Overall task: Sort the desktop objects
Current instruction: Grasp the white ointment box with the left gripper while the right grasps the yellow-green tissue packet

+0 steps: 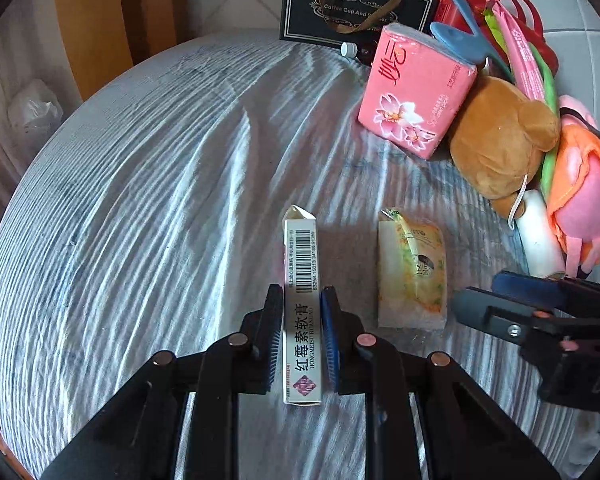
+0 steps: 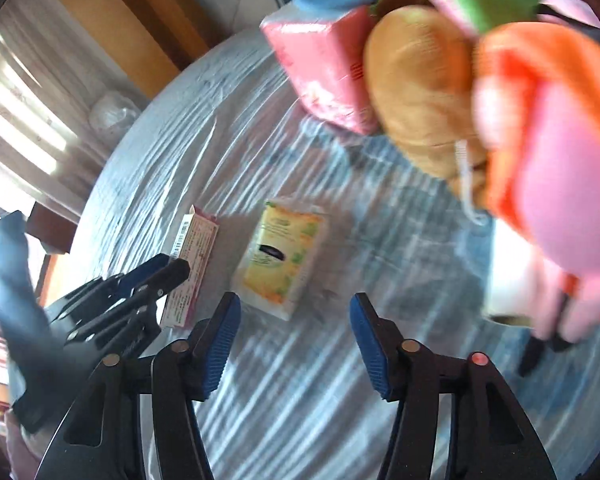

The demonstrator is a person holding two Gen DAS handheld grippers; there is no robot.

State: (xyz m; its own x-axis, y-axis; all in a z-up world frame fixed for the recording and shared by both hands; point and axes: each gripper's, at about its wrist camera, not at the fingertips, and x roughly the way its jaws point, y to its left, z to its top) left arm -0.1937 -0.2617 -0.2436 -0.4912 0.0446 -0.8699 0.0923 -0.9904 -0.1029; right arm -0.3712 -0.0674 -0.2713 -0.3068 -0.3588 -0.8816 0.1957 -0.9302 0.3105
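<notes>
Striped blue-and-white cloth [image 1: 148, 184] covers the tabletop, and your left gripper [image 1: 300, 340] is clamped tight on a long white ointment box [image 1: 301, 308], pads pressing both its sides. Your right gripper [image 2: 296, 340] sits about half open with nothing between the pads, hovering over bare cloth just beside the small yellow tissue pack [image 2: 280, 256]. That pack lies right next to the box. Farther back there's a pile: pink tissue pack [image 1: 412, 88], brown plush bear [image 1: 500, 140], orange-pink plush toy [image 1: 584, 188].
</notes>
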